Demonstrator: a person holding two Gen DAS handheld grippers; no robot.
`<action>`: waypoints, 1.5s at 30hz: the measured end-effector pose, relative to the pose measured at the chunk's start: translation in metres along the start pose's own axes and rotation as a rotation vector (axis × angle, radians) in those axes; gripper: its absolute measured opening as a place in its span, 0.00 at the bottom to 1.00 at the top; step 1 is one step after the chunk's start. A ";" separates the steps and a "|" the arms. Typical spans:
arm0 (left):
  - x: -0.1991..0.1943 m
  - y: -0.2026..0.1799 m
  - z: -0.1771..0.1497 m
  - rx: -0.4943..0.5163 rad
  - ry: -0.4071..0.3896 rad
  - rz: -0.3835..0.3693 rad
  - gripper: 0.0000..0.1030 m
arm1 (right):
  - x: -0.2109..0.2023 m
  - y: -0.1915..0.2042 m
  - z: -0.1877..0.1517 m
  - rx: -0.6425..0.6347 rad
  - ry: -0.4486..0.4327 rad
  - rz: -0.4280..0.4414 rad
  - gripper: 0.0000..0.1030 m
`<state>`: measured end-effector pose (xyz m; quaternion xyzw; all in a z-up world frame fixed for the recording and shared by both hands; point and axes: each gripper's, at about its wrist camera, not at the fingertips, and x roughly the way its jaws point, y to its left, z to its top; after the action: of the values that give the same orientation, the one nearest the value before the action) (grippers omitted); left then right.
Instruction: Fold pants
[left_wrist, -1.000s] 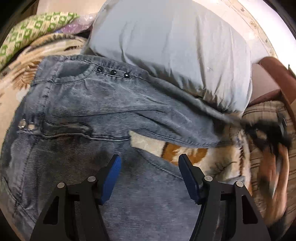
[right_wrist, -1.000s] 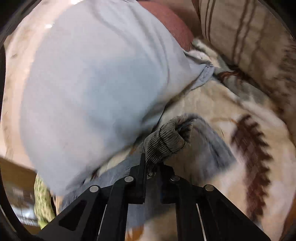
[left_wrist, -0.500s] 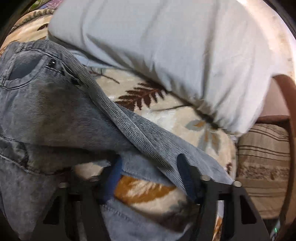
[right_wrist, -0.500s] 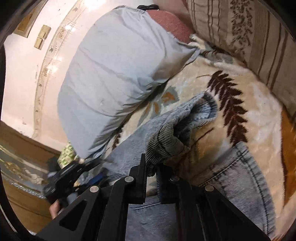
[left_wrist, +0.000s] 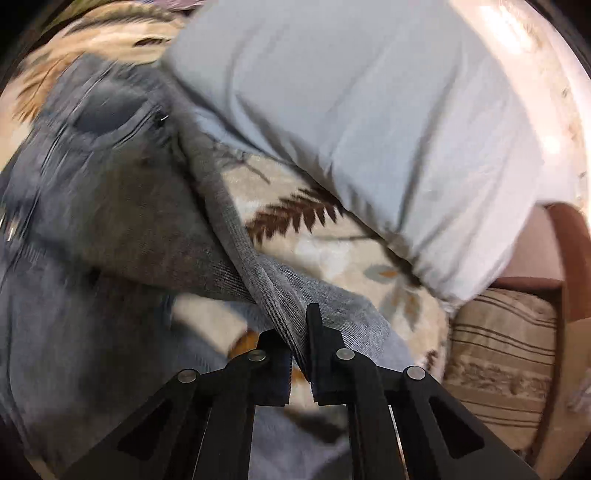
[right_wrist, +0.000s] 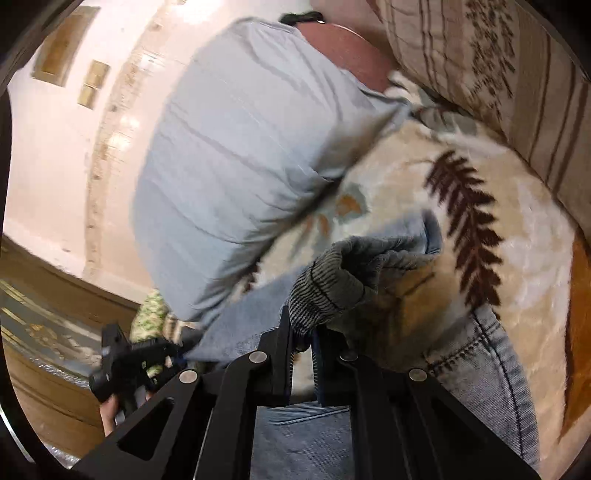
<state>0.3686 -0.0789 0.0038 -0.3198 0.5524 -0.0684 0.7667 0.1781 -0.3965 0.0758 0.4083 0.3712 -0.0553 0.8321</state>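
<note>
Leaf-print blanket (left_wrist: 325, 240) on bed, pale blue pillow (left_wrist: 369, 110) at 12 o'clock, grey jeans (left_wrist: 92, 221) spread from 9 to 6 o'clock, left gripper (left_wrist: 300, 332) clenched on raised leg fold, right gripper (right_wrist: 301, 332) clenched on ribbed cuff (right_wrist: 332, 284), L gripper at 8 o'clock in R view.

Bedroom corner, warm indoor light, both views motion-blurred.

Bed w/ cream plush blanket (right_wrist: 524, 236), brown fern-leaf + orange print. Big pale grey-blue pillow (left_wrist: 369, 122) lies on it, against pinkish wall (right_wrist: 48, 155); glare patch on wall upper rt in left view. Tan striped cushion (left_wrist: 502, 354) just beside pillow; reddish-brown cushion (right_wrist: 351, 55) behind pillow. Two gold plates (right_wrist: 92, 88) on wall. Dark wood panel w/ gilt trim (right_wrist: 40, 325) below wall.
</note>
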 end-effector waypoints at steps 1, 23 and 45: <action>-0.009 0.007 -0.009 -0.012 0.008 -0.025 0.07 | -0.004 0.000 0.000 -0.001 -0.001 -0.002 0.07; -0.075 0.080 -0.216 0.228 -0.013 0.026 0.05 | -0.084 -0.049 -0.120 -0.005 0.054 -0.323 0.08; -0.127 0.106 -0.244 0.435 -0.004 0.046 0.28 | -0.117 0.027 -0.147 -0.305 -0.203 -0.746 0.69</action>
<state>0.0769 -0.0388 0.0004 -0.1342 0.5305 -0.1677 0.8201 0.0205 -0.2970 0.1128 0.1103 0.4139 -0.3374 0.8383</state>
